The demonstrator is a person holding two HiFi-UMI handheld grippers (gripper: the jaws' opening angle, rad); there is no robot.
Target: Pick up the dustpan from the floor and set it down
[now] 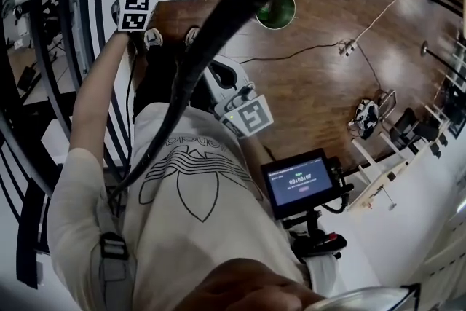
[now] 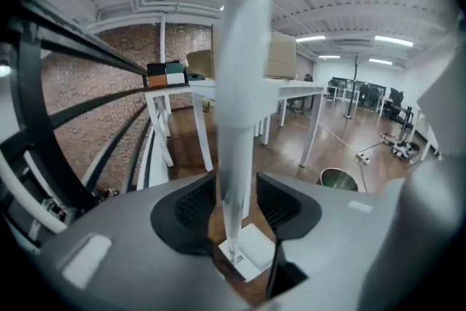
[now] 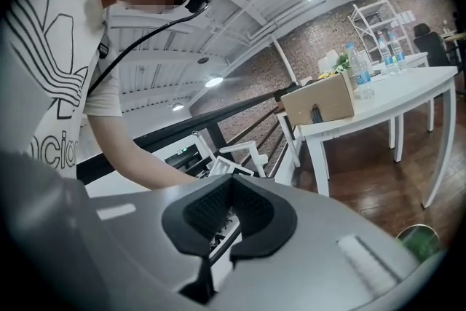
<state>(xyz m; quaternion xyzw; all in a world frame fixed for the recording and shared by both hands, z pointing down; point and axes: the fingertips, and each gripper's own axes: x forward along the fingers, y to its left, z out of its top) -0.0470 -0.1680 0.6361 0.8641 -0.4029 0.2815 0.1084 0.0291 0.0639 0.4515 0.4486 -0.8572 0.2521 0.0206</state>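
Left gripper view: the left gripper point(image 2: 237, 209) has its jaws clamped on the white dustpan point(image 2: 241, 84) by its upright handle, mid-frame, with the pan end at lower centre over the wooden floor point(image 2: 291, 146). The right gripper point(image 3: 229, 218) has its jaws pressed together, holding nothing.

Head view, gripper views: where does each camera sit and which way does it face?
Head view: on the head, facing down at the floor; shirt, left arm show.
Left gripper view: on the left gripper, facing tables; jaws clamp the dustpan.
Right gripper view: on the right gripper, facing the person's arm and a table; jaws together.
All three share the green bin.
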